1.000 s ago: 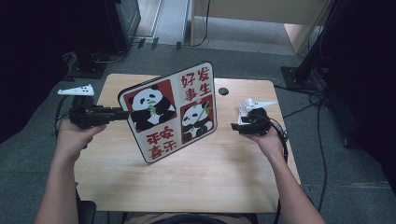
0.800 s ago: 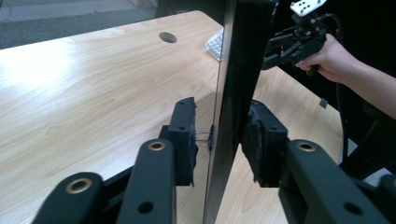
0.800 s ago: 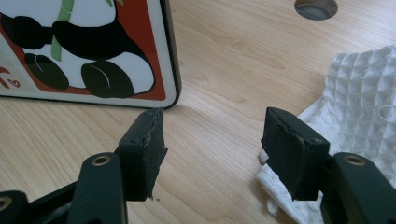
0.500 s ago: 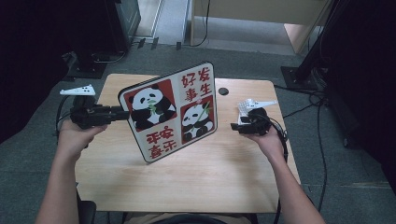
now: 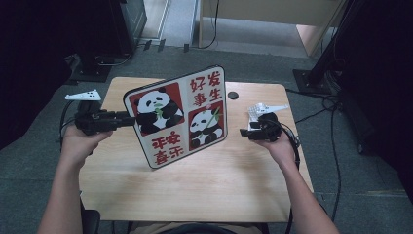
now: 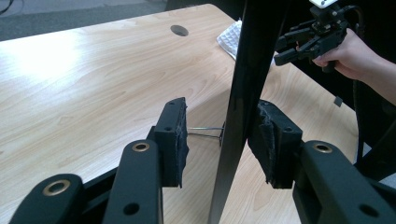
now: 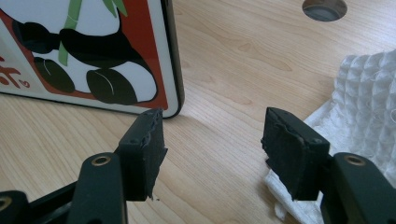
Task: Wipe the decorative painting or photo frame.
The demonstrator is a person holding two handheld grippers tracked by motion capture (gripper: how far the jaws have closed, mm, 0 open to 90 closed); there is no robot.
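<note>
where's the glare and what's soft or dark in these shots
High view: soft all over, room edges nearly black, table evenly lit. Left gripper view: bright washed-out patch on the wood at upper left; the panda board is a dark edge-on silhouette between the open left gripper pads. Right gripper view: sharp, with the cloth slightly overexposed.

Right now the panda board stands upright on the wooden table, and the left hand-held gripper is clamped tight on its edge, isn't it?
Not clamped. The left gripper view shows the panda board upright on the table, between the left hand-held gripper pads, which have just been opening and stand apart from its edge.
</note>
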